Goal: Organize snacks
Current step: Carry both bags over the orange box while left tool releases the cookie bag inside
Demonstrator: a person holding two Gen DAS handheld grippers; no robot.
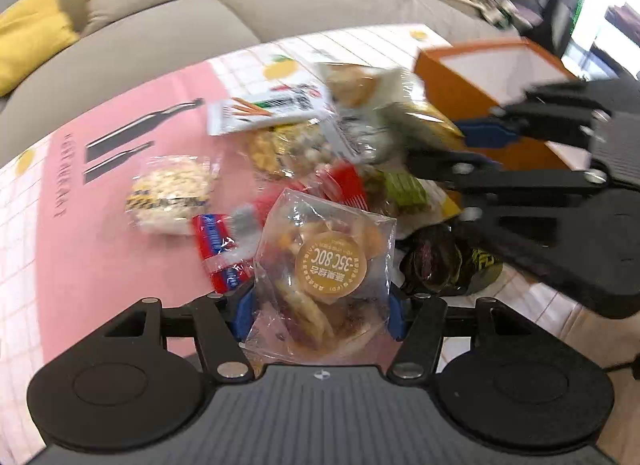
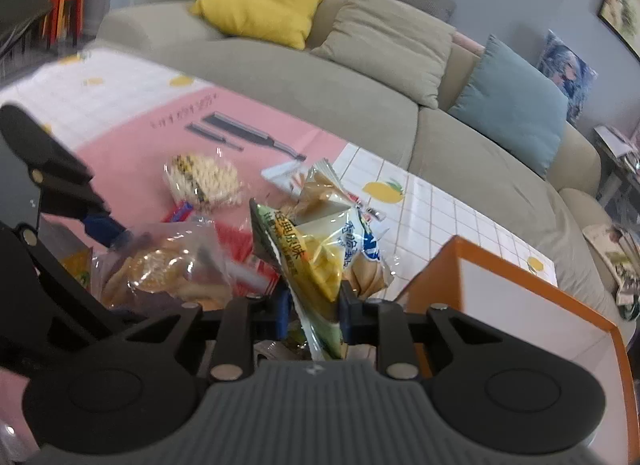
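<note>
My left gripper (image 1: 320,315) is shut on a clear snack bag with a round gold label (image 1: 326,271), held above the pile; the bag also shows in the right wrist view (image 2: 160,271). My right gripper (image 2: 314,311) is shut on a green and yellow chip packet (image 2: 316,261), lifted next to the orange box (image 2: 532,305). In the left wrist view the right gripper (image 1: 472,145) holds that packet (image 1: 404,117) in front of the orange box (image 1: 452,93). A pile of snack packets (image 1: 288,149) lies on the pink and white table cover (image 1: 100,249).
A puffed rice cake pack (image 1: 168,195) lies apart on the left of the pile. A dark wrapped snack (image 1: 440,257) lies on the right. A beige sofa (image 2: 360,93) with yellow (image 2: 260,5) and blue (image 2: 516,105) cushions runs behind the table.
</note>
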